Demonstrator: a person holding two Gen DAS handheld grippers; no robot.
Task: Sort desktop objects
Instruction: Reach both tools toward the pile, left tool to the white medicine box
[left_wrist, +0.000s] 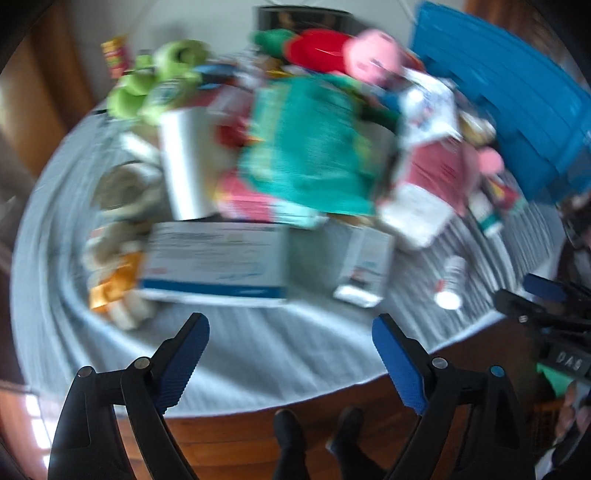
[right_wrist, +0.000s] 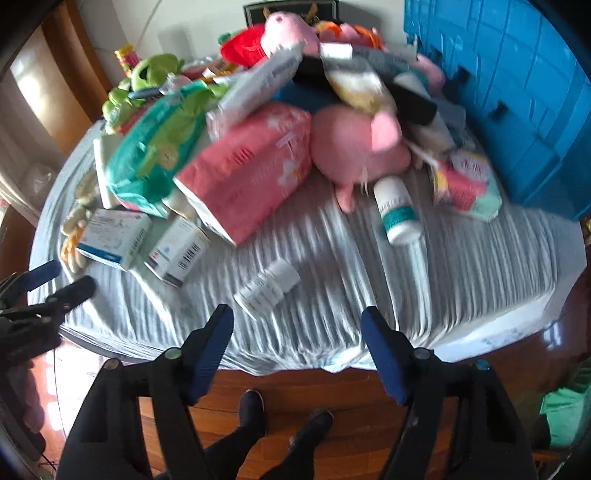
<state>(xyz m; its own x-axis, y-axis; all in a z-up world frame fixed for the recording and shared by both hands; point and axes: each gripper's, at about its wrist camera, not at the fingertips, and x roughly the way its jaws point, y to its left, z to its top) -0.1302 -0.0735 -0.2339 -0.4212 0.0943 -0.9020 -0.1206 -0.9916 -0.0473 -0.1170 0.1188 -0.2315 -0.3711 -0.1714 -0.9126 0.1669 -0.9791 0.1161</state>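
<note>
Just ahead of the wide-spread, empty right gripper (right_wrist: 297, 325) a small white bottle (right_wrist: 267, 288) lies on its side on the striped cloth (right_wrist: 461, 266), long axis slanting up-right. Left gripper (left_wrist: 291, 332), also wide and empty, hangs farther off.

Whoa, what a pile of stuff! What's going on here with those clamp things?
A person stands at a table heaped with toys, packets and medicine boxes, holding a gripper in each hand to sort them. Right now the left gripper and right gripper are both open and hold nothing. They hover over the near edge of the table. A small white bottle lies on its side just ahead of the right gripper, apart from the pile.
</note>
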